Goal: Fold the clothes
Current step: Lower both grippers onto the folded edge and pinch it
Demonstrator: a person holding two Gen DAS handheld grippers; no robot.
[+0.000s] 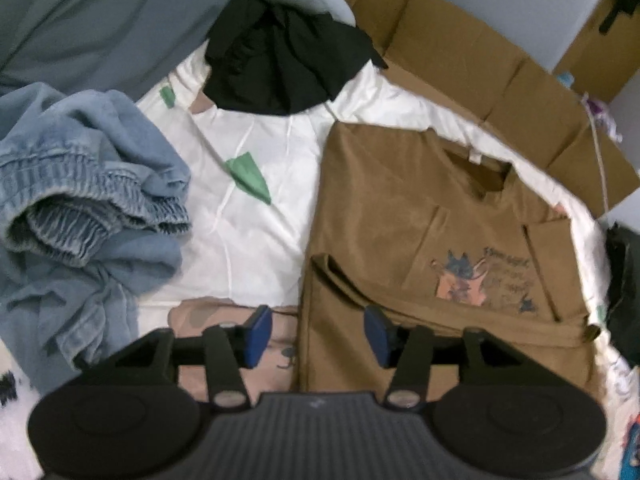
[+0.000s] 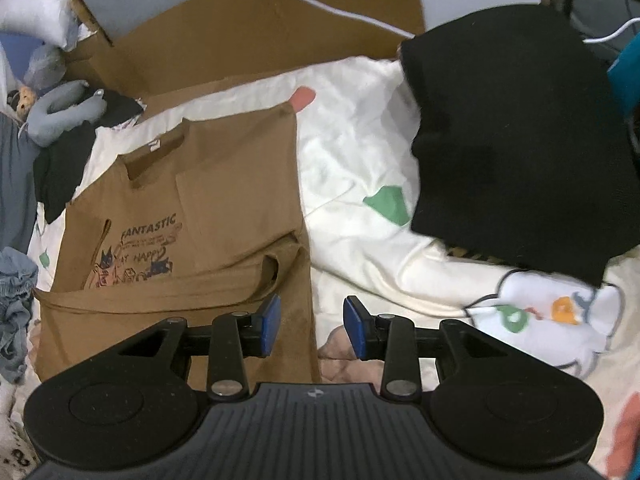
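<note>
A brown T-shirt point(image 1: 420, 216) with a cartoon print lies flat on the white bedsheet point(image 1: 248, 216), its sleeves and bottom hem folded in. My left gripper point(image 1: 318, 336) hovers over the shirt's lower left edge, jaws apart, nothing between its blue pads. In the right wrist view the same brown T-shirt point(image 2: 192, 208) lies at the left. My right gripper point(image 2: 312, 326) stands open above the shirt's lower right edge, holding nothing. Neither gripper touches the cloth as far as I can see.
Crumpled blue denim clothes point(image 1: 80, 208) lie at the left and a black garment point(image 1: 280, 64) at the far end. Another black garment point(image 2: 516, 140) lies to the right of the shirt. Cardboard boxes point(image 1: 480, 72) and a grey plush toy point(image 2: 60, 112) edge the bed.
</note>
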